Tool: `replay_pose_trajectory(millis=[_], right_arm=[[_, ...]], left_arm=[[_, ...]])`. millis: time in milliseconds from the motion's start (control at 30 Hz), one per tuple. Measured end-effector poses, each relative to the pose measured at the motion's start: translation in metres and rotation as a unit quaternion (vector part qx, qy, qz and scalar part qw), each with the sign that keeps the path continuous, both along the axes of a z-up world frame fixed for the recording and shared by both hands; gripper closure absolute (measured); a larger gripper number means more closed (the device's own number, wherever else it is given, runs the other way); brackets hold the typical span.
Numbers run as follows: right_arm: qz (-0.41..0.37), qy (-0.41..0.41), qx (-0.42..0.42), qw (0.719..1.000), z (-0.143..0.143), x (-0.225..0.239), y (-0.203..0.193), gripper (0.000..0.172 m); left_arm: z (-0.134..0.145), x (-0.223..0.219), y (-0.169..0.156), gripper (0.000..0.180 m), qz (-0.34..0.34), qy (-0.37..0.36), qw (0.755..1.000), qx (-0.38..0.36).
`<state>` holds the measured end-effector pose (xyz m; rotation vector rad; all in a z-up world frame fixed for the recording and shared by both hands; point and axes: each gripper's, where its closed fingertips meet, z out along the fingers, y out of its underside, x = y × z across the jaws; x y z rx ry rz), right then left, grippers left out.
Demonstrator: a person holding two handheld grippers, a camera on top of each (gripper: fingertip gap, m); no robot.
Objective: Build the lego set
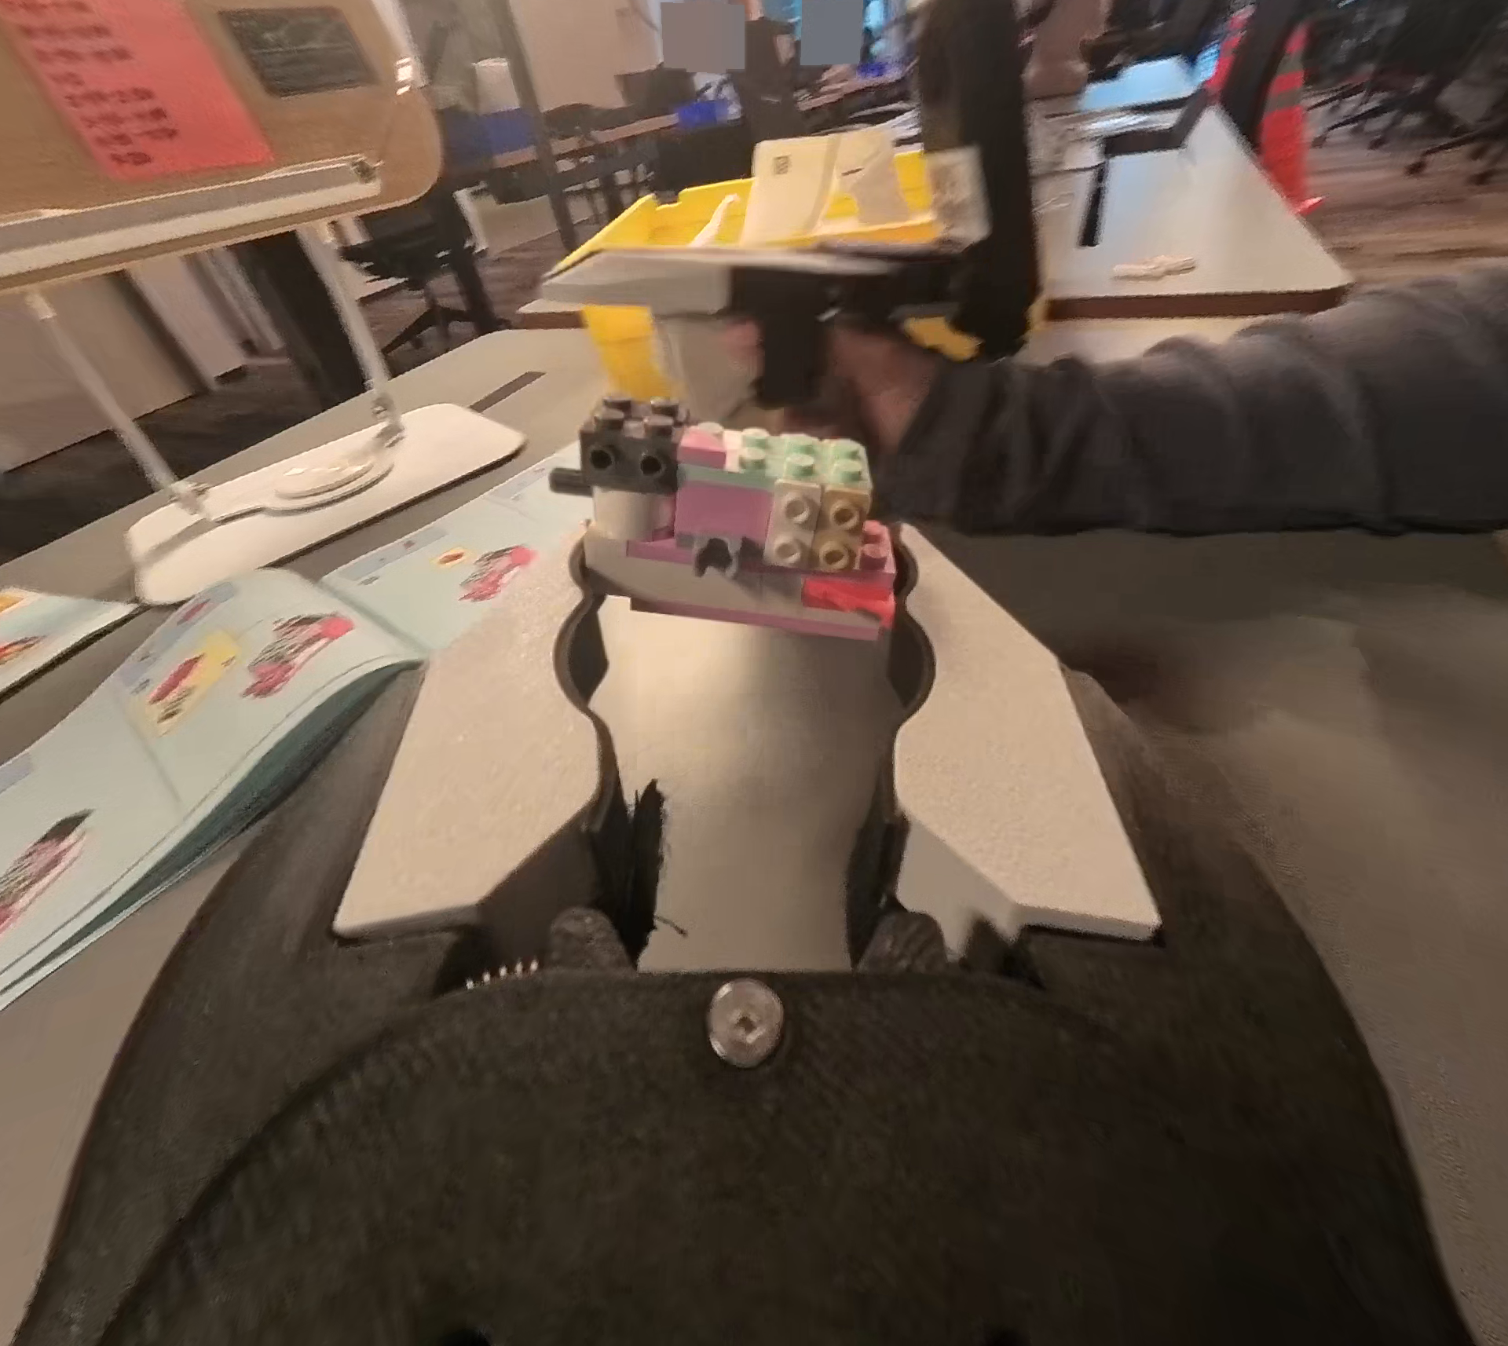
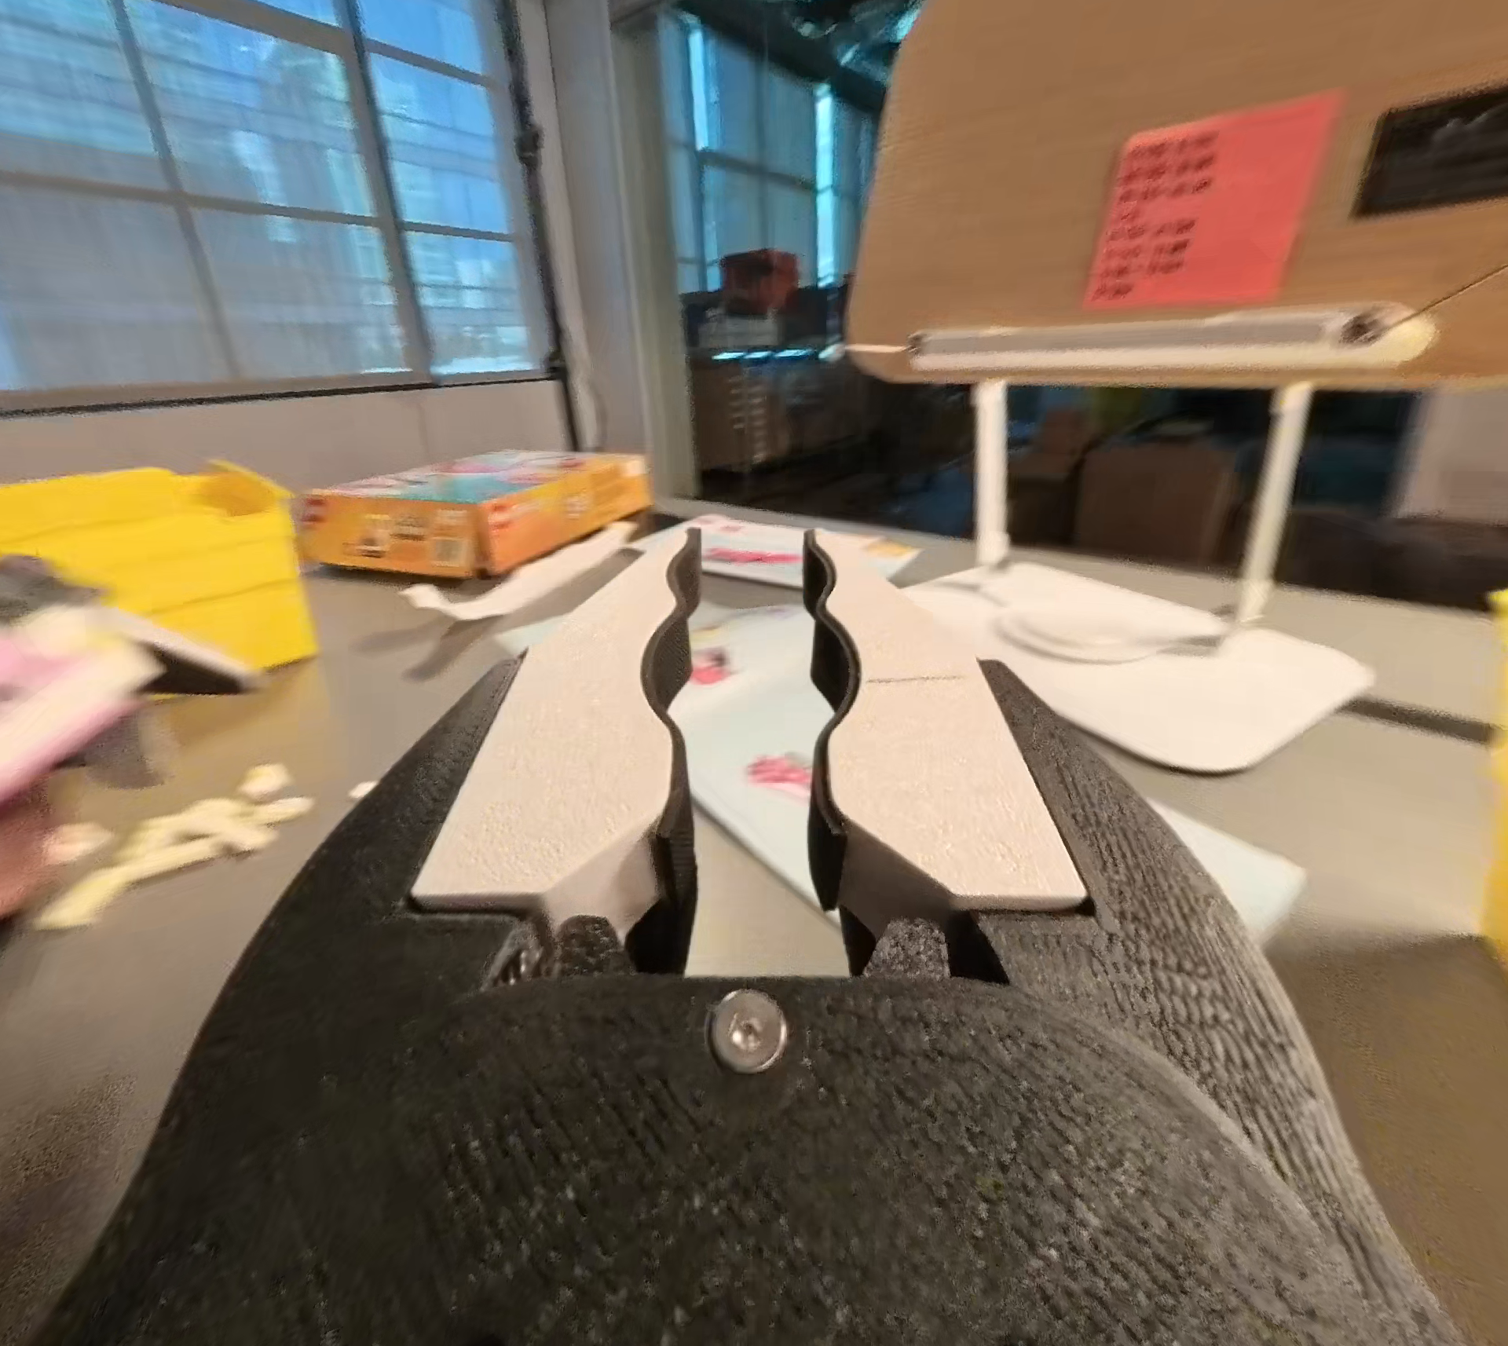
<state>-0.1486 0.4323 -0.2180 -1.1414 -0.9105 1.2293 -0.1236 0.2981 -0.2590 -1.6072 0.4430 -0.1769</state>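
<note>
My left gripper (image 1: 738, 572) is shut on a small brick model (image 1: 734, 515) and holds it by its grey and lilac base, above the grey table (image 1: 1224, 654). The model has a black block on top left, pink and mint bricks, cream studded bricks and a red piece. It also shows blurred at the left edge of the right wrist view (image 2: 57, 687). My right gripper (image 2: 751, 548) is open, with a narrow gap and nothing between its fingers, over an open instruction booklet (image 2: 751, 736). In the left wrist view the right gripper (image 1: 645, 295) hovers just behind the model, held by a hand in a dark sleeve (image 1: 1142, 426).
The booklet (image 1: 245, 662) lies left of the model. A white stand with a wooden board (image 2: 1183, 124) and a pink note stands behind it. A yellow box (image 2: 163, 556), an orange box (image 2: 473, 515) and loose cream bricks (image 2: 179, 834) lie on the table.
</note>
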Motion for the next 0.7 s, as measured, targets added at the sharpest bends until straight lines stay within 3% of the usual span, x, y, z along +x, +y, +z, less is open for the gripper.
replay_pose_trajectory(millis=[133, 300, 533, 700], right_arm=[[0.187, -0.025, -0.120, 0.975, 0.014, -0.005, -0.068, 0.140], [0.322, -0.191, -0.065, 0.925, -0.013, -0.010, -0.151, 0.129], [0.248, -0.278, -0.002, 0.928, -0.032, -0.014, -0.156, 0.138], [0.233, -0.296, 0.000, 0.926, -0.035, -0.014, -0.157, 0.143]], left_arm=[[-0.007, -0.030, 0.008, 0.113, 0.099, 0.046, 0.994, -0.011], [-0.014, -0.042, 0.012, 0.113, 0.152, 0.100, 0.983, -0.026], [-0.014, -0.040, 0.011, 0.113, 0.177, 0.178, 0.968, -0.015], [-0.014, -0.037, 0.012, 0.113, 0.170, 0.171, 0.970, -0.013]])
